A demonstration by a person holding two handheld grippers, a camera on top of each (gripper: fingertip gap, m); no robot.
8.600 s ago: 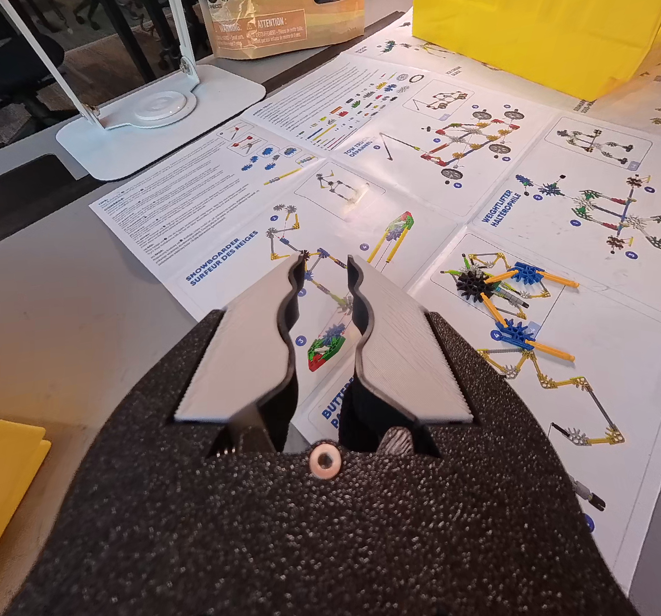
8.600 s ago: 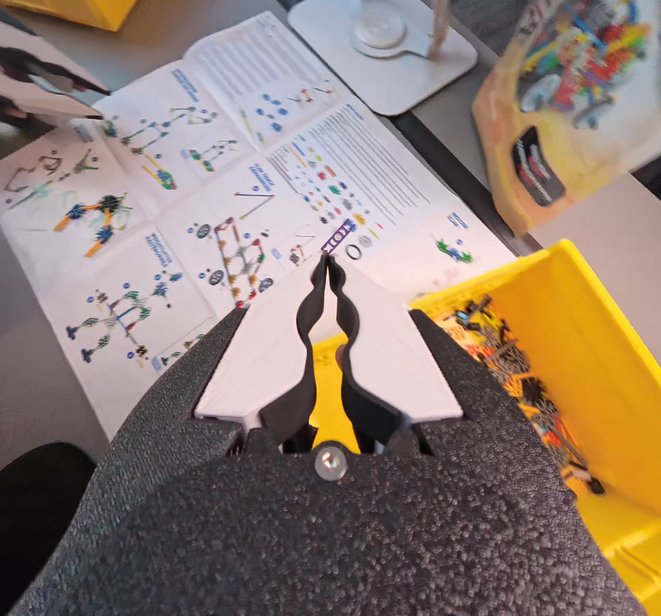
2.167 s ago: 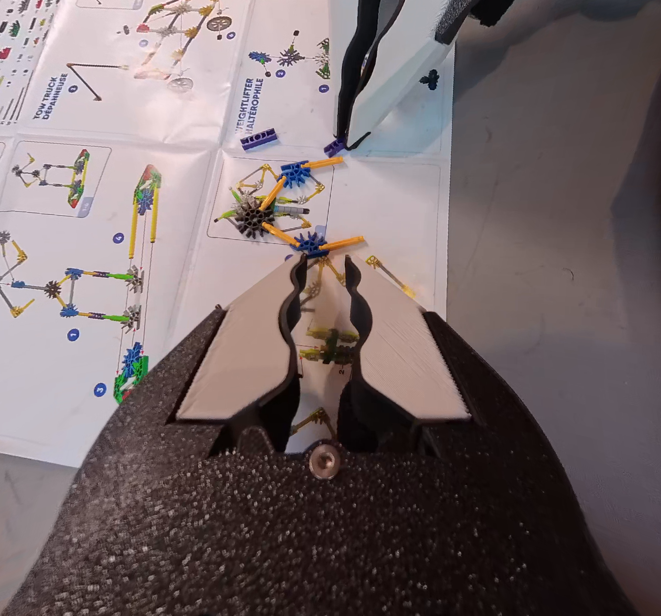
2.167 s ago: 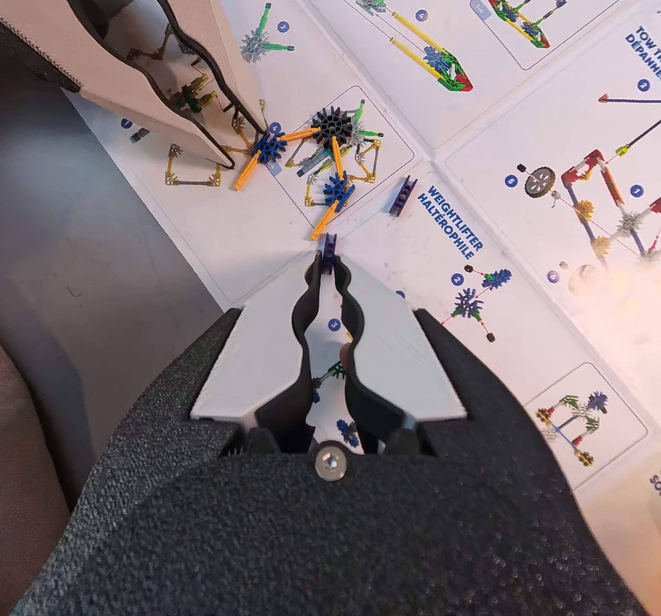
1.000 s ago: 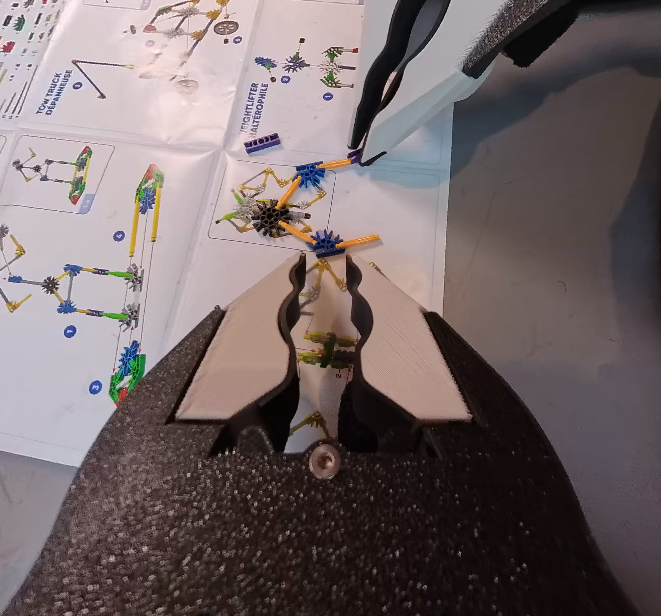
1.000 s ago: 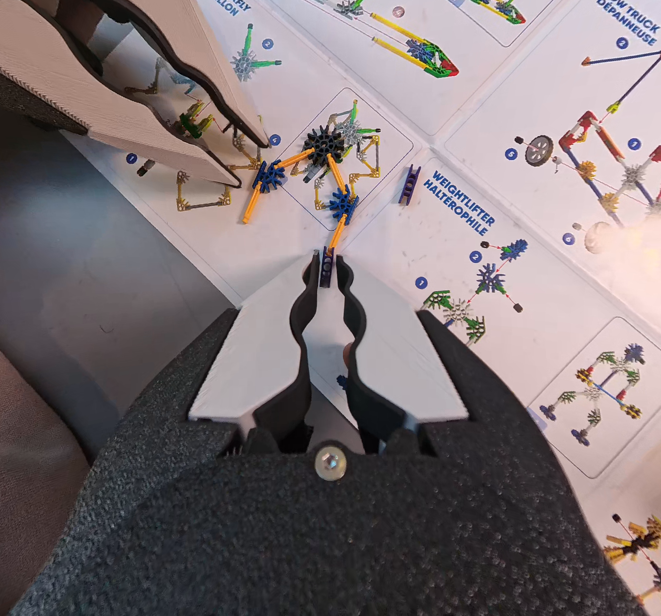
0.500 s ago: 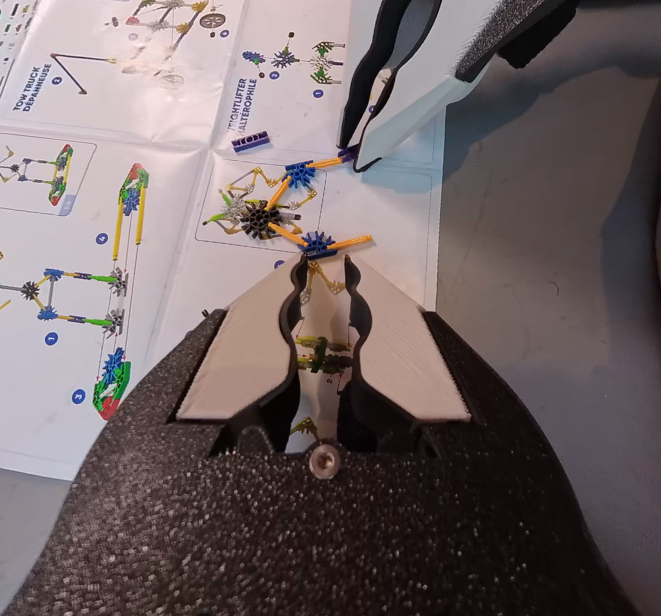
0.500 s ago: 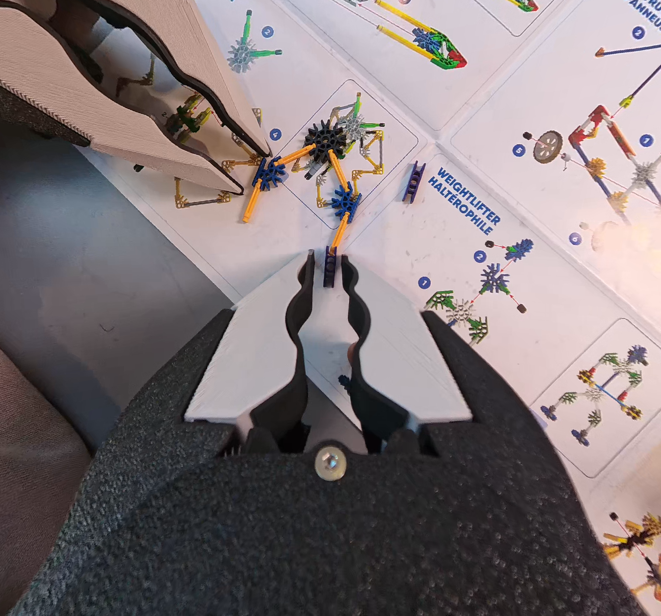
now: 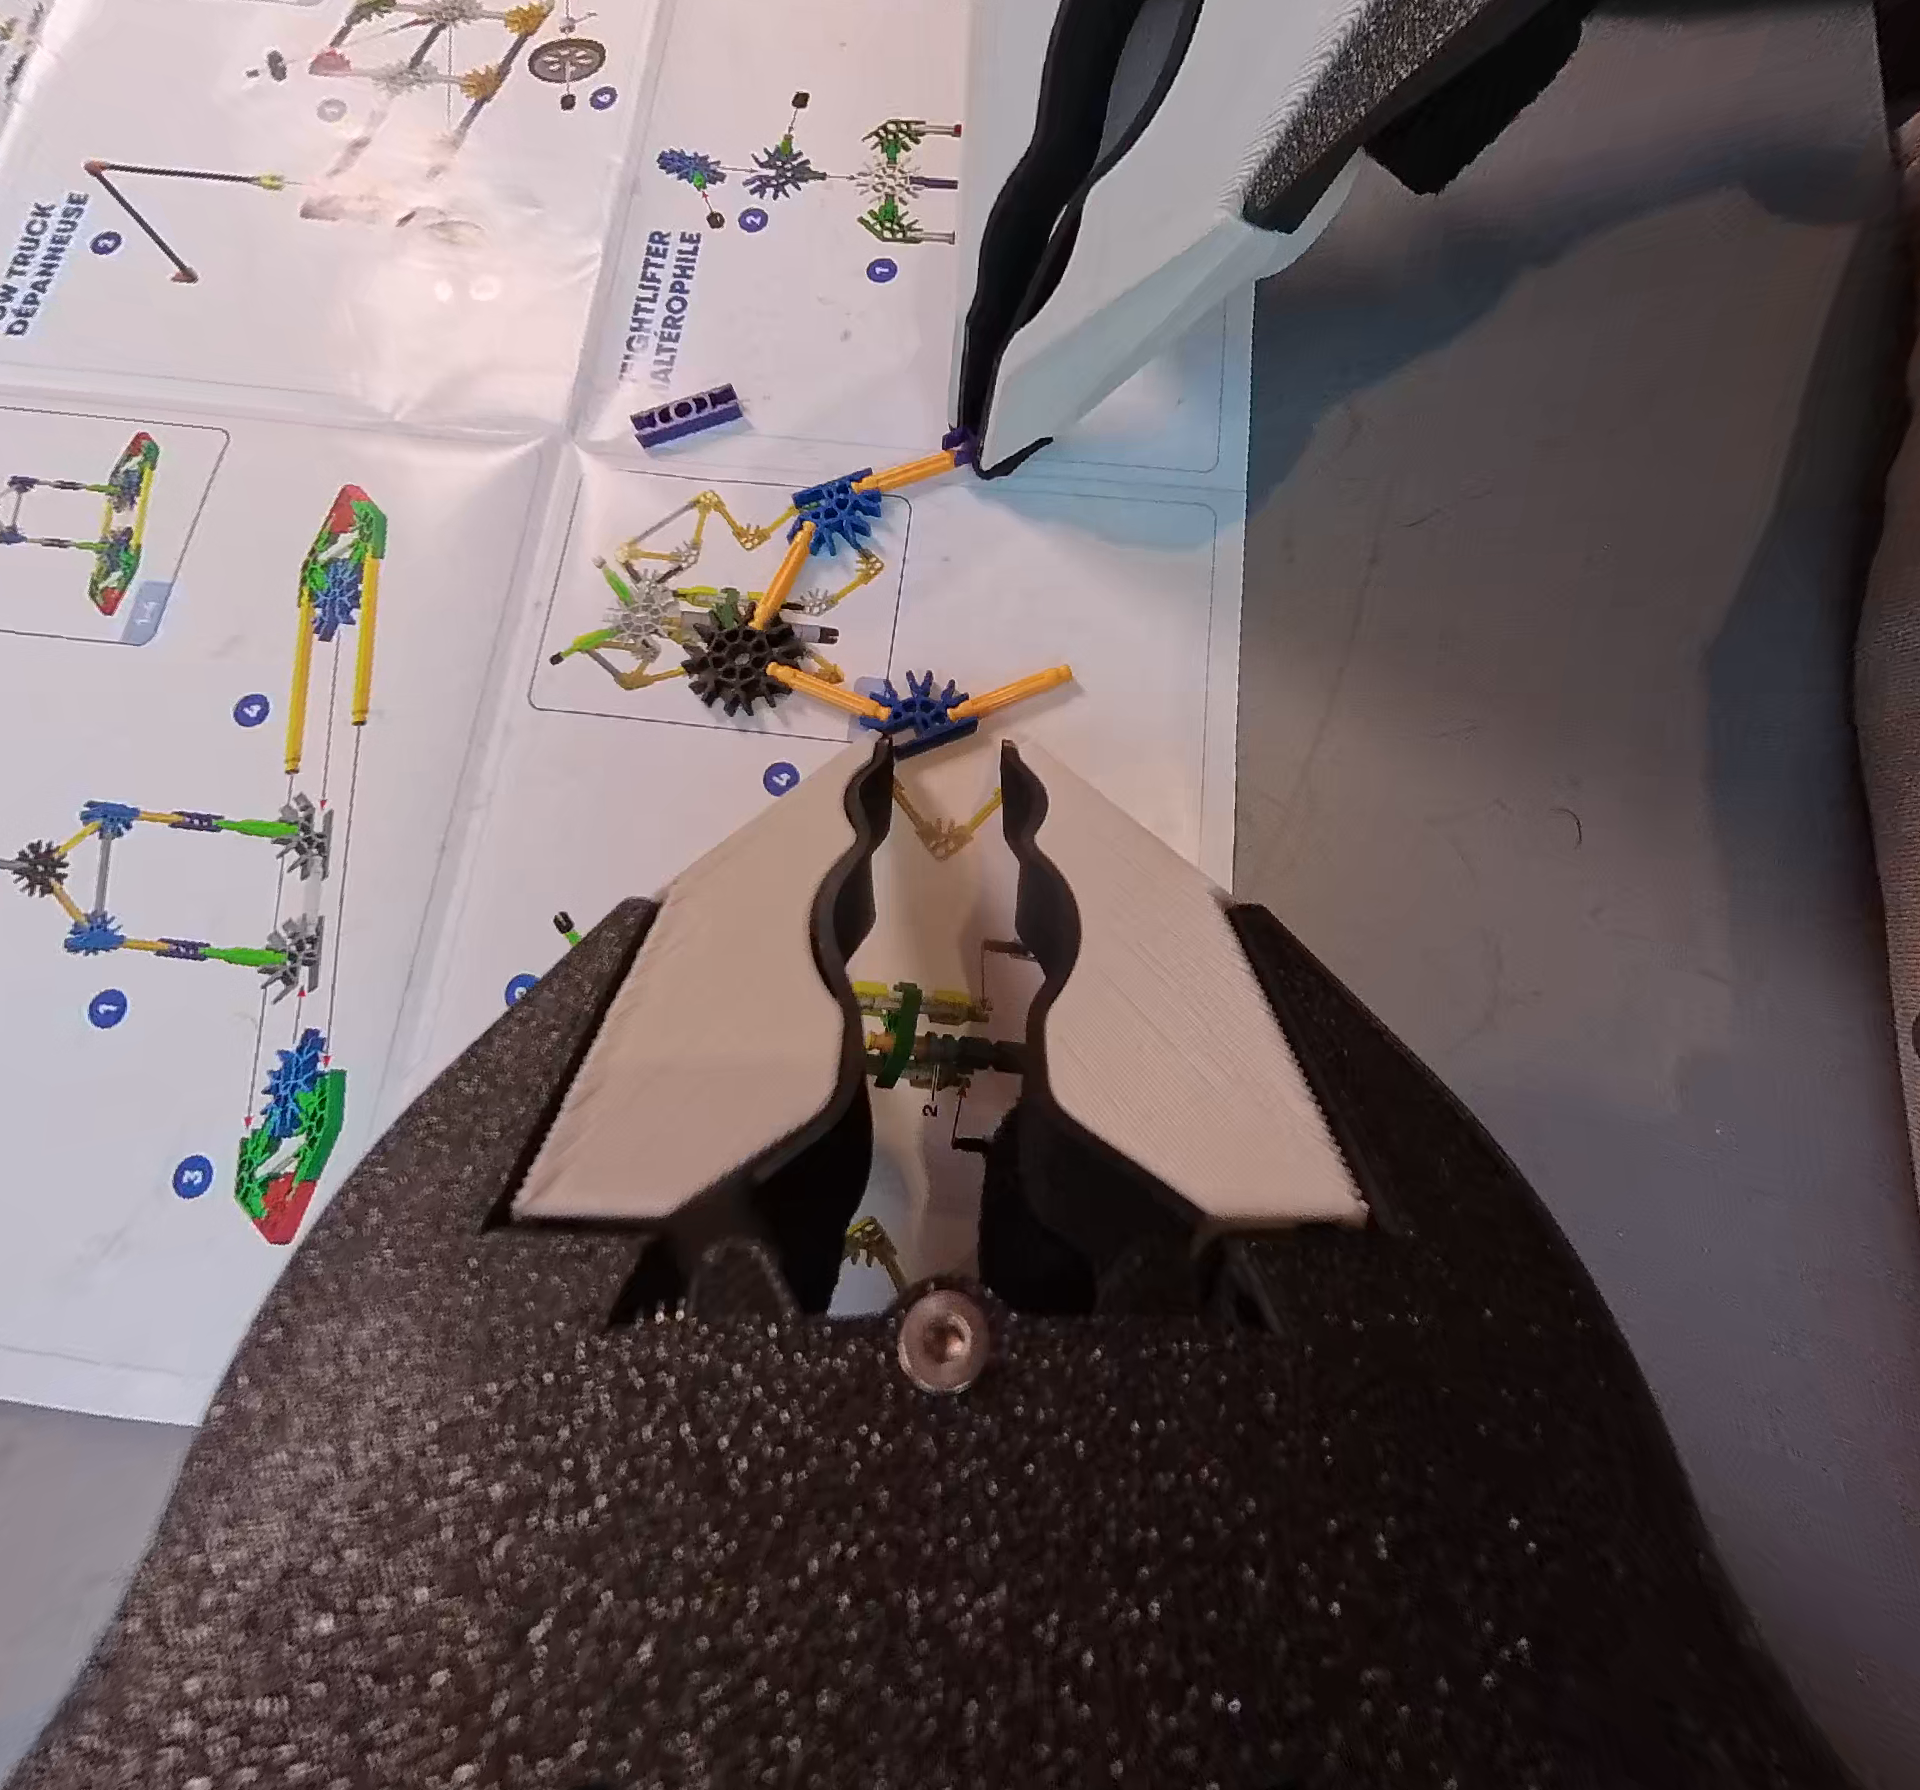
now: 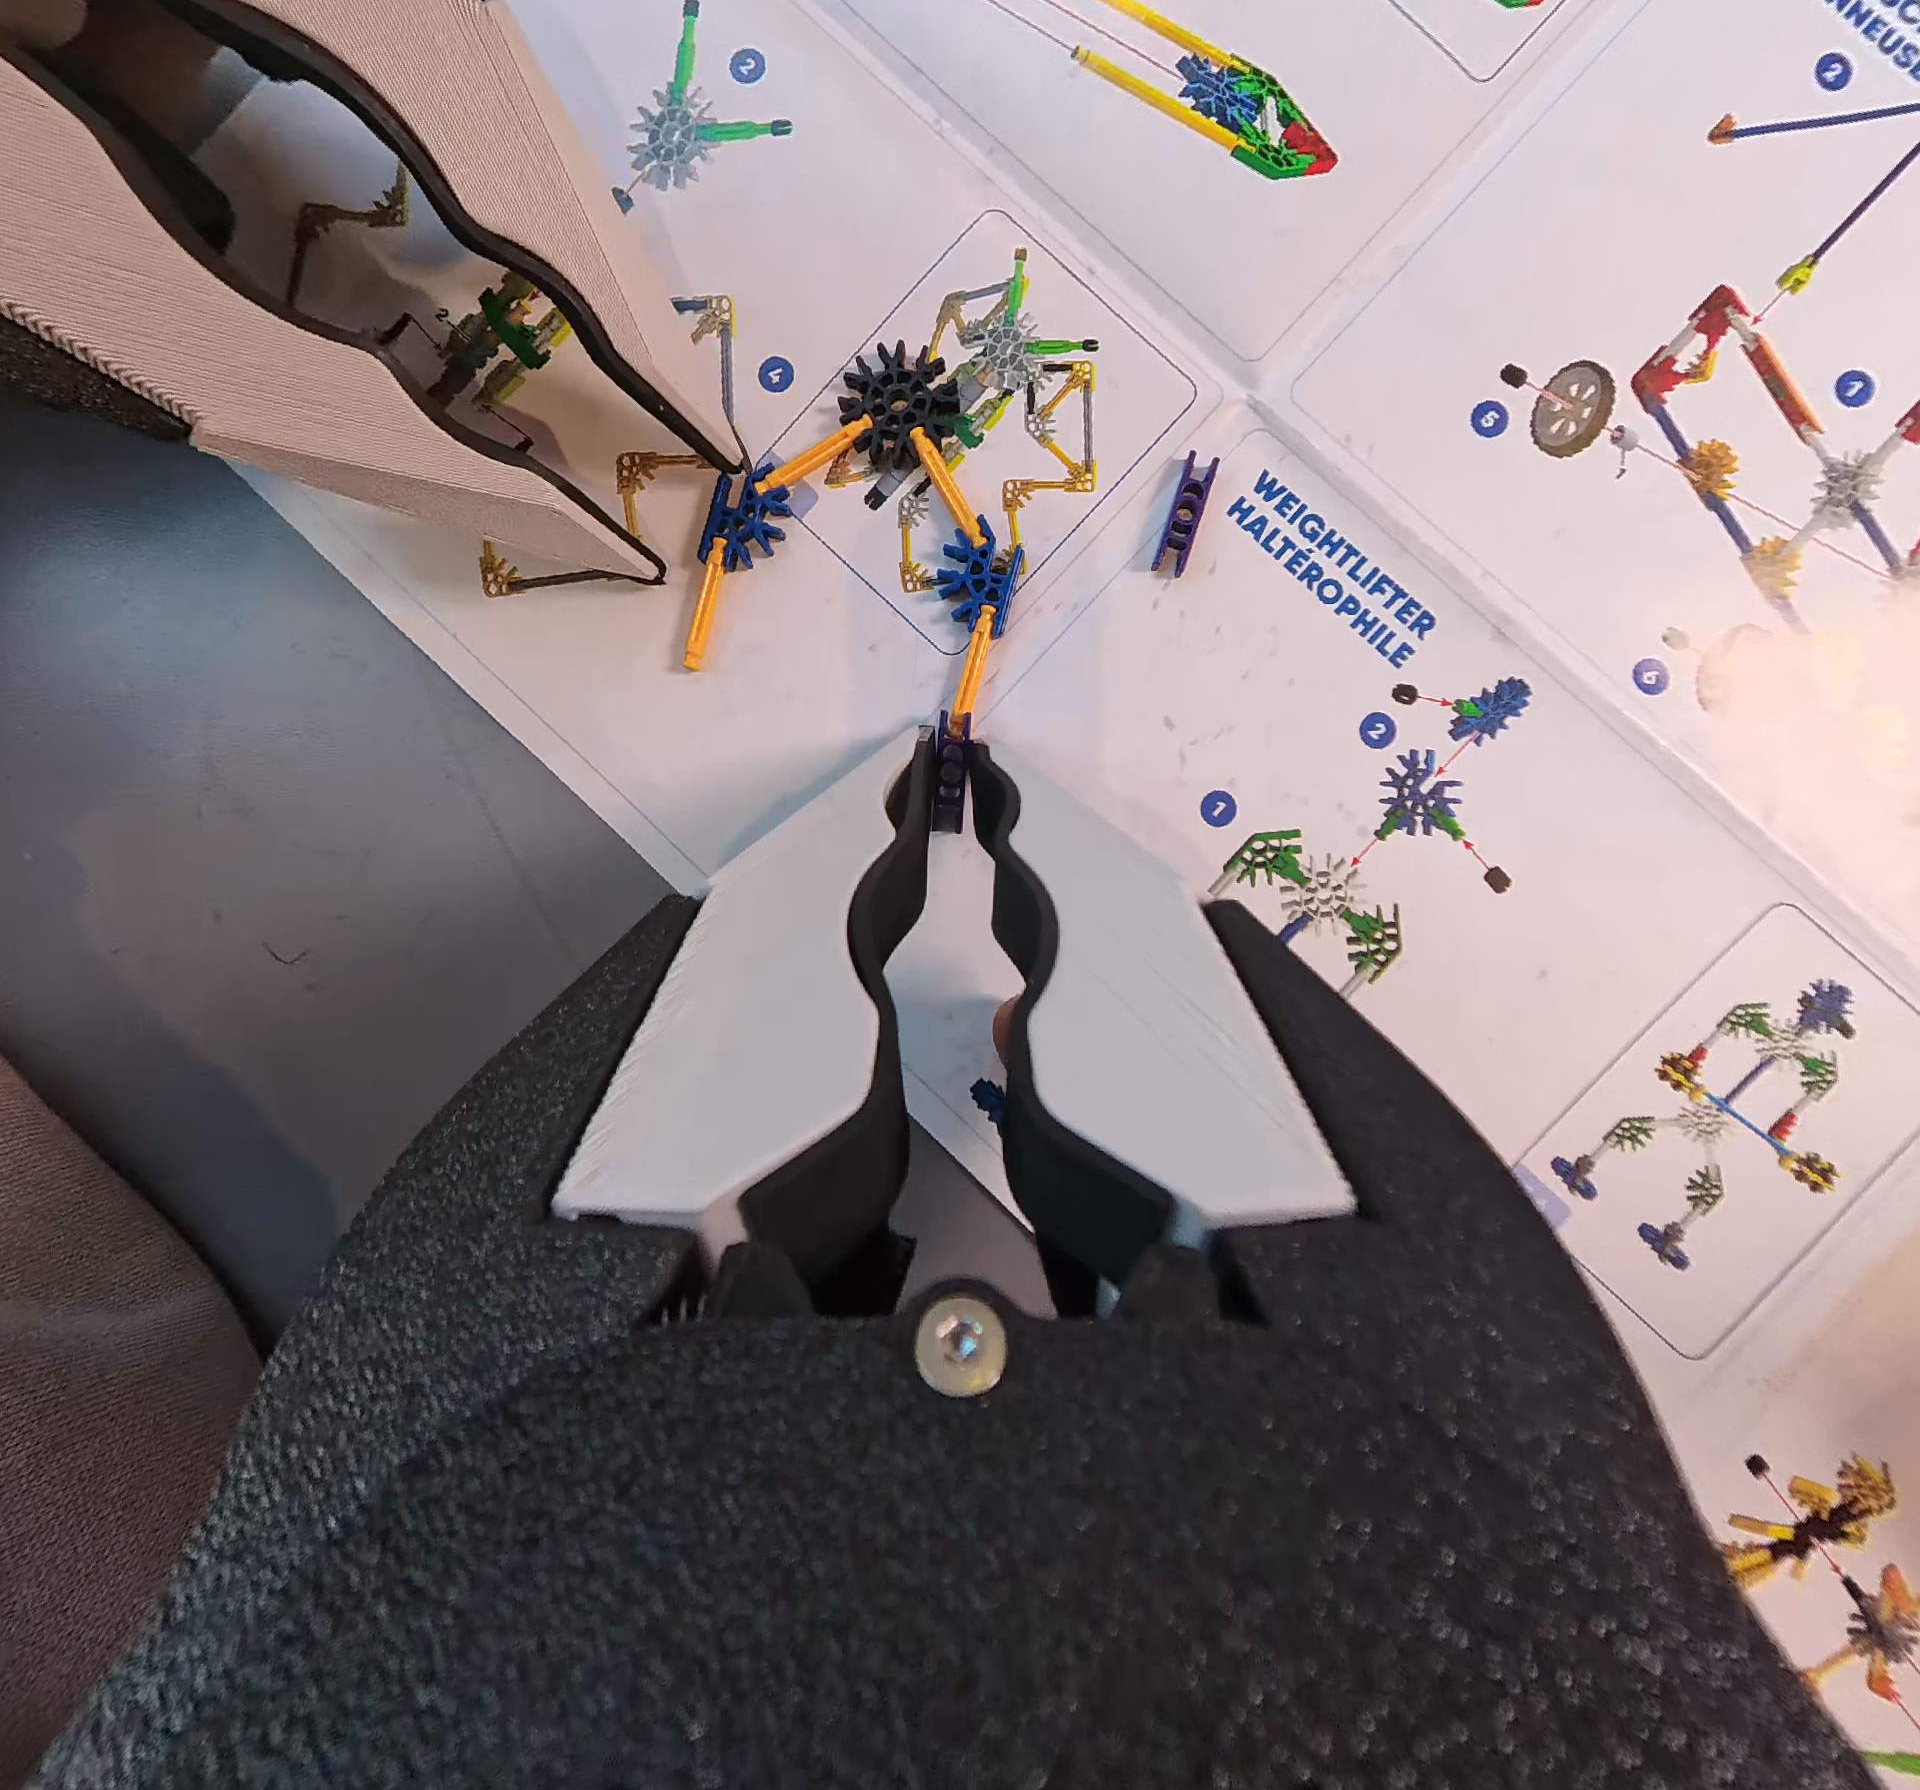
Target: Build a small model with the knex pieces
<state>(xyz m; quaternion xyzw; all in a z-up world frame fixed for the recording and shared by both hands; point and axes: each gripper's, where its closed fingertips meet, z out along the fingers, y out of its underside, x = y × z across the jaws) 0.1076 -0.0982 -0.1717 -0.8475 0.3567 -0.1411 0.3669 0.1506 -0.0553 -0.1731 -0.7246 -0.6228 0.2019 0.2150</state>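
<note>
Right tongs (image 10: 948,772) clamped on a small purple connector (image 10: 950,776); left tongs (image 9: 943,751) parted and empty.

Purple connector pressed against the tip of an orange rod (image 10: 971,672), perhaps partly seated on it. Rod running from a blue snowflake hub (image 10: 977,577) joined to a black gear hub (image 10: 896,408), all lying on a white instruction sheet (image 10: 1299,306) spread over the grey desk (image 10: 312,857). Left tongs just beside a second blue hub (image 9: 918,701), tips near touching it. Loose second purple connector (image 9: 686,410) lying flat on the sheet, apart from the build.
</note>
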